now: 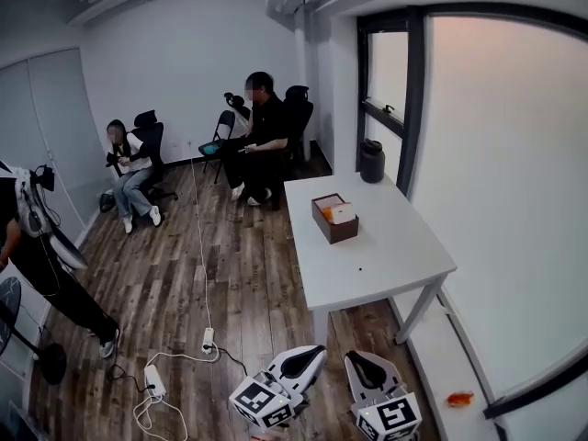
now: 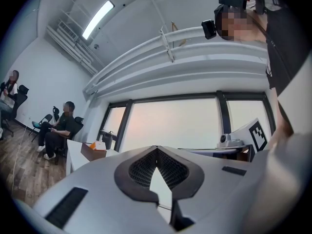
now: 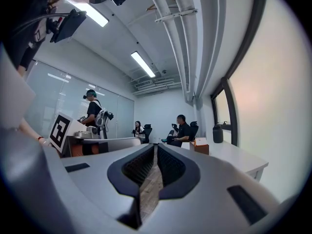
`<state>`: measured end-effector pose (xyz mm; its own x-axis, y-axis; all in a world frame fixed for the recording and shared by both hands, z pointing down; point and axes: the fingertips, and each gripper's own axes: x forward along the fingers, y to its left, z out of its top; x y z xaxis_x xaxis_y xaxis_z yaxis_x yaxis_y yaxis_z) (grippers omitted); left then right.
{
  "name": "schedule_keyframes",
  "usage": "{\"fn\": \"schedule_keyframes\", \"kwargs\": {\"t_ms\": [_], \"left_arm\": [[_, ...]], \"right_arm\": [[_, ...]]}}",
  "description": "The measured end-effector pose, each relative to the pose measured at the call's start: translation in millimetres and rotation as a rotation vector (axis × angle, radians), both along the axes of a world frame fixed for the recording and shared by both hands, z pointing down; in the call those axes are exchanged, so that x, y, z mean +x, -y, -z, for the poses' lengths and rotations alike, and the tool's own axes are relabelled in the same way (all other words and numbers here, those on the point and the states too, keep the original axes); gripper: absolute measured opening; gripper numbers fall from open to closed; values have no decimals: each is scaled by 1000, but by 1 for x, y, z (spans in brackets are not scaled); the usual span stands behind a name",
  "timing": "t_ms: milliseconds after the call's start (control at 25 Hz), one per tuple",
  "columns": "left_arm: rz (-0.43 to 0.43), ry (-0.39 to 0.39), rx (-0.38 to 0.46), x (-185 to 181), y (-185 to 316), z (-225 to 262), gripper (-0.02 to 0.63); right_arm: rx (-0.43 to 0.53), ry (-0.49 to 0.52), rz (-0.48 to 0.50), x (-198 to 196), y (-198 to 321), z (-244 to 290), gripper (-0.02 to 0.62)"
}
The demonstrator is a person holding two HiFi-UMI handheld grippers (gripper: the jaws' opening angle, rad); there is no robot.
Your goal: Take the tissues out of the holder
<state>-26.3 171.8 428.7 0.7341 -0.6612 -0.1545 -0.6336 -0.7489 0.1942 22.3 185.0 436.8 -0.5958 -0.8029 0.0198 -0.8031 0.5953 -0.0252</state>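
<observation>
A brown tissue holder (image 1: 334, 219) stands on the white table (image 1: 386, 255), with a white tissue and an orange pack showing at its top. The holder (image 2: 93, 151) looks small and far off in the left gripper view, and so does the holder (image 3: 201, 146) in the right gripper view. Both grippers hang low at the bottom of the head view, short of the table's near end. My left gripper (image 1: 308, 356) (image 2: 156, 147) has its jaws together with nothing held. My right gripper (image 1: 364, 360) (image 3: 156, 145) is shut and empty too.
A dark jug (image 1: 371, 161) stands by the window beyond the table. Two people sit on chairs (image 1: 262, 141) at the back and another person stands at the left (image 1: 37, 255). Power strips and cables (image 1: 208, 340) lie on the wooden floor. Something small and orange (image 1: 459, 399) lies by the window.
</observation>
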Motion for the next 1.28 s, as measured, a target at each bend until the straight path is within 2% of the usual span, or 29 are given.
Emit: {"fn": "schedule_keyframes", "kwargs": {"t_ms": [400, 800, 1280], "left_arm": [[-8, -3, -35, -9, 34, -14, 5], [25, 50, -47, -12, 108, -16, 5], [52, -35, -55, 7, 198, -5, 5]], "right_arm": [[-24, 6, -7, -4, 39, -5, 6], [-22, -7, 43, -8, 119, -2, 6], [-23, -10, 83, 13, 199, -5, 6]]}}
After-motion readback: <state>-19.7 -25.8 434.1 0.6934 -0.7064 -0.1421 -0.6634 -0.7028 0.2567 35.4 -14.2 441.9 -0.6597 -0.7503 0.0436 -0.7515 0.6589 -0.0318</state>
